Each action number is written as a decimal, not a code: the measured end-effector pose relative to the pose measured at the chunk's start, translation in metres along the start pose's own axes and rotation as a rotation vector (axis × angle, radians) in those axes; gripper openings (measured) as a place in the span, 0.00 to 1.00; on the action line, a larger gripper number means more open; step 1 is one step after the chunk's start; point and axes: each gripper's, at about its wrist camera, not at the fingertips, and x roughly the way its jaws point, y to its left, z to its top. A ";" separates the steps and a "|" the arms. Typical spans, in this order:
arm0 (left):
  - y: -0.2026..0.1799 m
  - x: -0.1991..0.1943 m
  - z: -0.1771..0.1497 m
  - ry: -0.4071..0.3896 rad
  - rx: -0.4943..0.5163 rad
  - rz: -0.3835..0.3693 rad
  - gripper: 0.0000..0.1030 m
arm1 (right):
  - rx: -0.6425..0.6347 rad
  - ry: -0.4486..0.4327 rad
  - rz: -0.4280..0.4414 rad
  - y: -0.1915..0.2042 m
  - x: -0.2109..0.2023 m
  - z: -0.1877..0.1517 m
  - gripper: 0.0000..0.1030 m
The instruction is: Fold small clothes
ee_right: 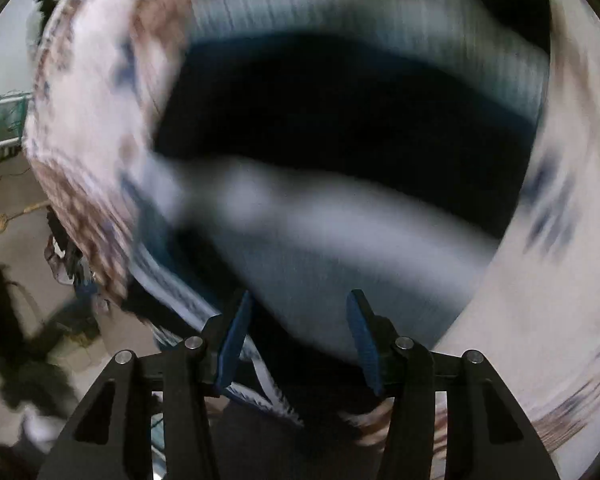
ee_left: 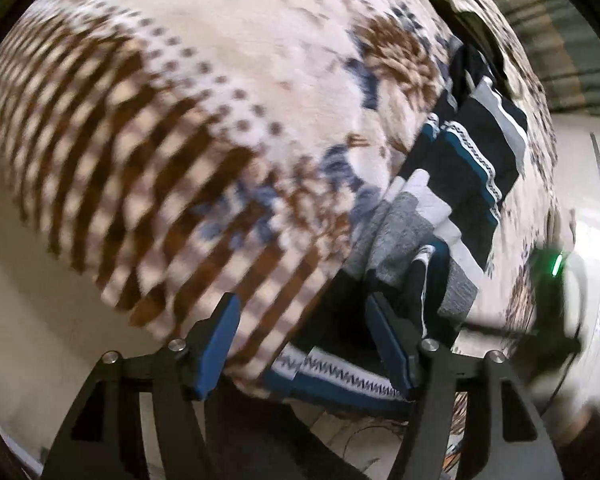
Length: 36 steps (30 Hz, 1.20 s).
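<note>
A striped small garment [ee_left: 456, 196], black, teal, grey and white, lies on a cream blanket with brown and blue patterns [ee_left: 188, 128]. Its near end with a zigzag band [ee_left: 340, 380] hangs over the blanket's edge. My left gripper [ee_left: 304, 344] is open, its blue pads wide apart at that near edge, the right pad [ee_left: 392, 352] against the cloth. In the right wrist view the same garment [ee_right: 340, 140] fills the frame, blurred by motion. My right gripper [ee_right: 296, 340] is open just above it, with nothing between the pads.
The blanket [ee_right: 92, 128] covers a raised surface whose edge drops to a pale floor [ee_left: 24, 300]. The other gripper's dark body with a green light [ee_left: 556, 268] shows at the right. Dark clutter and a teal object [ee_right: 8, 116] lie on the floor at the left.
</note>
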 end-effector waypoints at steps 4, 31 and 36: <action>0.008 -0.013 -0.016 -0.014 -0.021 0.032 0.61 | -0.043 0.006 0.128 0.026 0.036 -0.079 0.48; -0.116 0.099 -0.024 0.125 0.296 0.257 0.61 | 0.310 -0.113 0.112 -0.146 0.005 -0.172 0.46; -0.057 0.060 -0.075 0.142 0.252 0.305 0.60 | 0.286 -0.142 0.088 -0.154 -0.016 -0.169 0.46</action>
